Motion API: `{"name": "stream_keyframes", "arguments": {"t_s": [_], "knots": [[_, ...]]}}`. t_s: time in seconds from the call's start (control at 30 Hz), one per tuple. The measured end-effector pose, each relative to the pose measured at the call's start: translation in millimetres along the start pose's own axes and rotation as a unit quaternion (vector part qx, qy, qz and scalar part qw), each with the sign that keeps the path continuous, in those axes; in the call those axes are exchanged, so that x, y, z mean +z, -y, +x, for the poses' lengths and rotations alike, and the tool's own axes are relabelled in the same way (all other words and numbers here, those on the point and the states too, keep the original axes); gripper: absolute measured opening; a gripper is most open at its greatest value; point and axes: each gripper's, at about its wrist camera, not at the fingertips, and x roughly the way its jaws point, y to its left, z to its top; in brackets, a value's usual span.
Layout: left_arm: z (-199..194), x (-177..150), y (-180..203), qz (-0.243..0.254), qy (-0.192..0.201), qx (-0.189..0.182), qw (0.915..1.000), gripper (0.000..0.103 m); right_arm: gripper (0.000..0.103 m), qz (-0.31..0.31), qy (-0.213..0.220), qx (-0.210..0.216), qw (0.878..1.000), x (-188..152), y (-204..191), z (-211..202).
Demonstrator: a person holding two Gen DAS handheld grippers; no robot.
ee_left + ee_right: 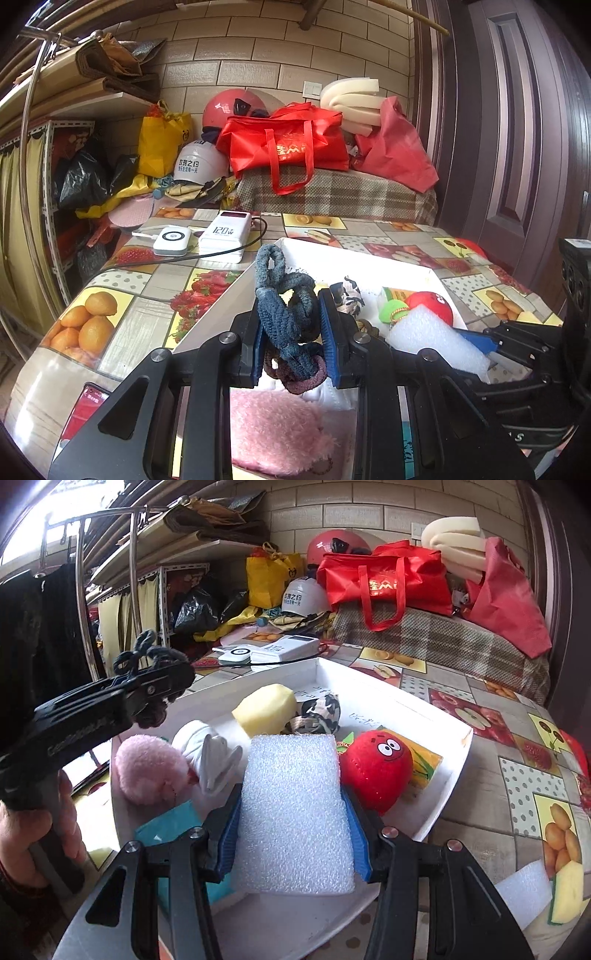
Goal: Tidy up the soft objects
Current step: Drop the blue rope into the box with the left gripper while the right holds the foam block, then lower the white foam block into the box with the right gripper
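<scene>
Left gripper (291,325): angled slightly down, clamped on tangled hair ties (286,314)
Right gripper (293,834): pitched down over white tray (424,716), squeezing one foam block (293,812)
Plush toys: two

2 white power banks (195,238) lie on the fruit-print tablecloth (122,317); behind, red bags (288,144) and 2 helmets (201,162).

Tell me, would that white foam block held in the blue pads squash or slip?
The white foam block looks airy, so probably very light. Its bubbly surface should grip the right gripper pads rather than slip. It likely dents slightly when squeezed; its edges look straight now.
</scene>
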Motion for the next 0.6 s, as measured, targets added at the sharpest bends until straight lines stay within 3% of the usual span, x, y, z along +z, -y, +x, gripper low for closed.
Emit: {"name": "stream_keyframes", "arguments": {"t_s": [0.17, 0.33, 0.4, 0.43, 0.47, 0.5, 0.53, 0.6], "knots": [[3, 2, 3, 0.0, 0.007, 0.002, 1.0, 0.025, 0.05, 0.042, 0.019, -0.001, 0.999, 0, 14, -6], [14, 6, 14, -0.002, 0.009, 0.0, 1.0, 0.025, 0.05, 0.016, 0.043, 0.006, 0.999, -1, -3, -18], [12, 6, 19, 0.009, 0.017, 0.011, 0.9998, 0.032, 0.05, 0.003, 0.053, 0.0, 0.999, -1, -9, -22], [10, 5, 21, 0.014, 0.025, 0.019, 0.9994, 0.047, 0.06, -0.002, 0.057, -0.001, 0.998, 0, -11, -23], [7, 5, 23, 0.017, 0.033, 0.024, 0.999, 0.075, 0.071, -0.006, 0.059, -0.003, 0.998, 0, -11, -23], [4, 4, 24, 0.021, 0.04, 0.025, 0.9987, 0.086, 0.093, -0.008, 0.059, -0.008, 0.998, 0, -12, -23], [2, 4, 26, 0.026, 0.045, 0.028, 0.9983, 0.102, 0.099, -0.011, 0.06, -0.013, 0.998, 0, -13, -23], [1, 3, 29, 0.035, 0.049, 0.032, 0.9977, 0.103, 0.102, -0.016, 0.067, -0.018, 0.997, 0, -16, -25]]}}
